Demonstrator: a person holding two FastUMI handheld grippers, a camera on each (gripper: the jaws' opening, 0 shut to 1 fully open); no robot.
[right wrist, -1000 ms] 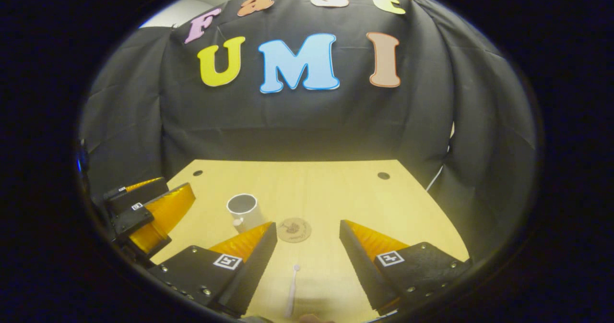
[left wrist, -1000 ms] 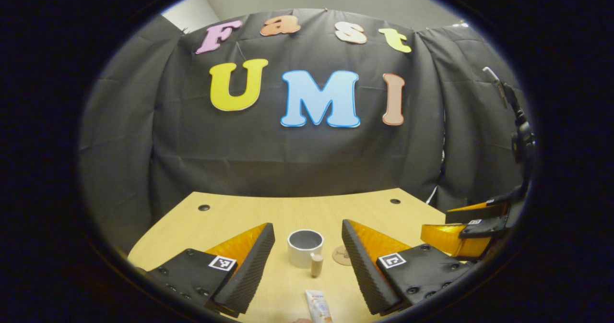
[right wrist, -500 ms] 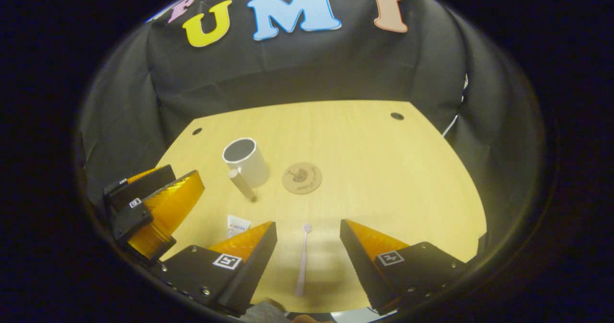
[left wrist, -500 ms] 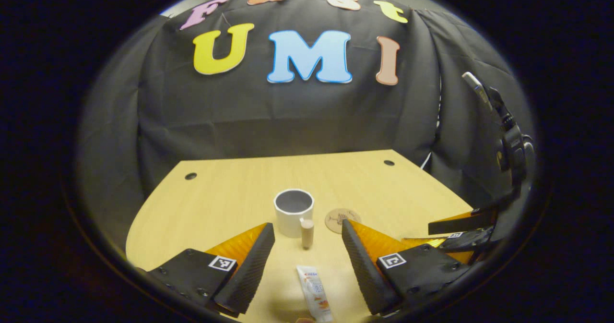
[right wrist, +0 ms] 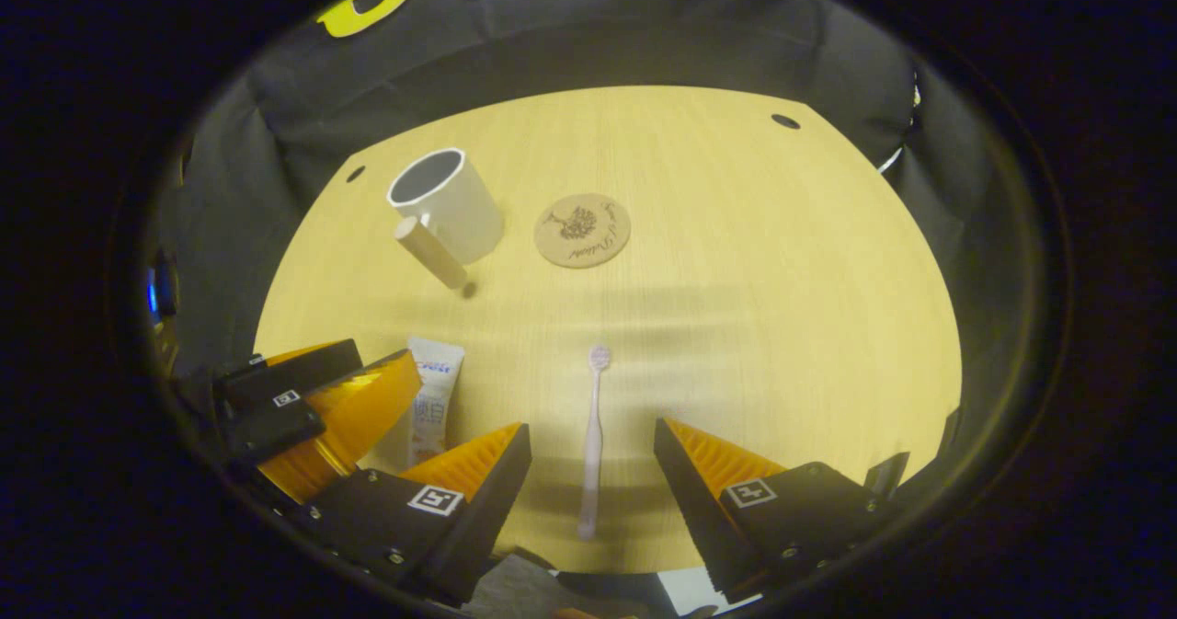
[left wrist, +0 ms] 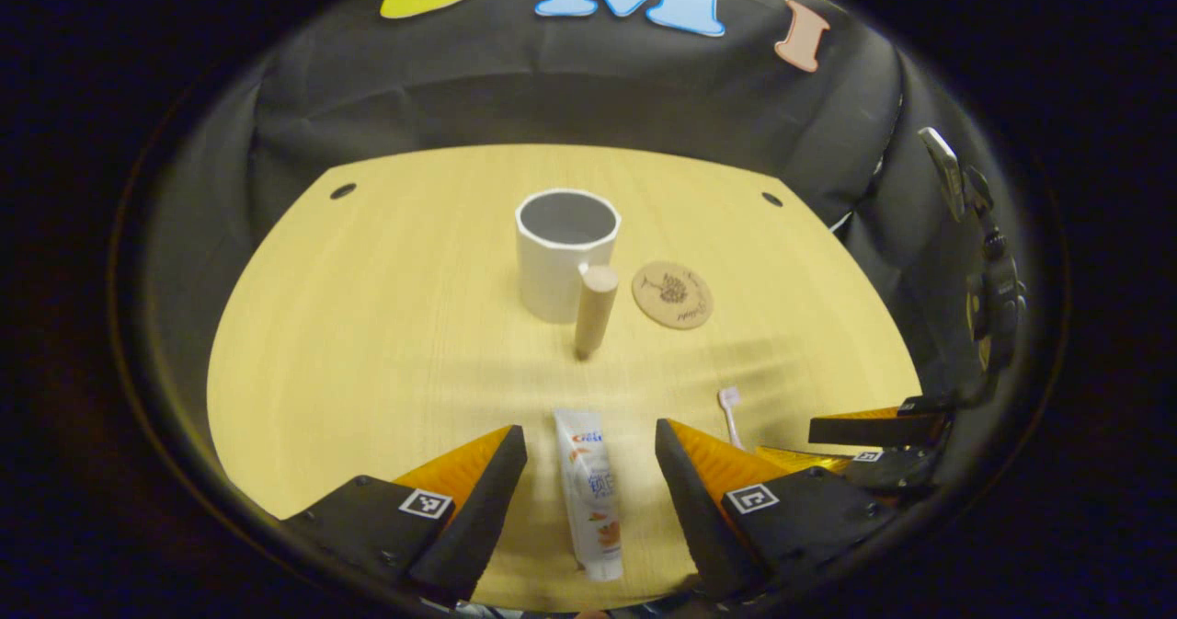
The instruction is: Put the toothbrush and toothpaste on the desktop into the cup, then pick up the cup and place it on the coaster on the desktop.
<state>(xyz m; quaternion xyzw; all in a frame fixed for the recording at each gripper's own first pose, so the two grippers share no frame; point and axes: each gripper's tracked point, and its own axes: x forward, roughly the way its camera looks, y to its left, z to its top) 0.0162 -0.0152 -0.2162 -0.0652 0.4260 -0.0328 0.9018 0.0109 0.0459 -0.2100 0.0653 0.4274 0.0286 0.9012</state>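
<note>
A white toothpaste tube (left wrist: 591, 490) lies flat on the wooden desktop, between the spread fingers of my open left gripper (left wrist: 588, 453), which hangs above it. A pale toothbrush (right wrist: 593, 440) lies lengthwise between the fingers of my open right gripper (right wrist: 590, 453), head pointing away. The white cup (left wrist: 563, 253) with a wooden handle (left wrist: 594, 310) stands upright mid-table, empty. Just right of it lies the round cork coaster (left wrist: 672, 294). In the right gripper view the cup (right wrist: 444, 203), coaster (right wrist: 582, 229), toothpaste (right wrist: 432, 398) and left gripper (right wrist: 313, 407) also appear. The toothbrush head (left wrist: 729, 401) and right gripper (left wrist: 864, 444) show in the left gripper view.
The desktop (left wrist: 368, 325) is light wood with two small round holes (left wrist: 342, 190) (left wrist: 771, 200) near its far corners. Black cloth hangs close behind and around the table. The near edge of the desktop runs just under both grippers.
Both views have tilted downward and the grippers moved in over the table. The toothpaste now lies between the left fingers and the toothbrush between the right fingers. Both stay open.
</note>
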